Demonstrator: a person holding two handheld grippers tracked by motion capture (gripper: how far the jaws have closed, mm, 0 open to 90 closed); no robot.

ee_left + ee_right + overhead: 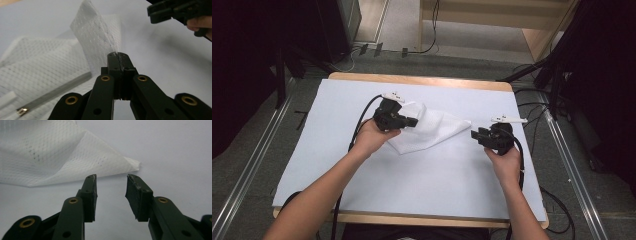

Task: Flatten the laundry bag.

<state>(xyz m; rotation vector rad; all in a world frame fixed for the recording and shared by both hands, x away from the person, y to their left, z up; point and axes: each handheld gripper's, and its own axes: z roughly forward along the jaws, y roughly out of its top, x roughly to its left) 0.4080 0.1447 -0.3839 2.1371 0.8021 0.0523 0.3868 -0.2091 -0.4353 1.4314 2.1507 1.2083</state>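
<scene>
A white mesh cloth [432, 130] lies crumpled near the middle of the white-covered table [362, 175]. My left gripper [412, 121] is shut on an edge of the cloth [95, 32], lifting a fold of it above the table. My right gripper [476, 135] stands open just right of the cloth's pointed right corner [133, 165], with nothing between its fingers [90, 195]. In the left gripper view the right gripper [160, 13] and its hand appear at the upper right.
A grey strip with a brass end [50, 96] lies on the cloth in the left gripper view. Wooden table edges frame the white sheet. Cables [542, 125], dark stands and a wooden shelf [532, 30] lie beyond the table's far and right sides.
</scene>
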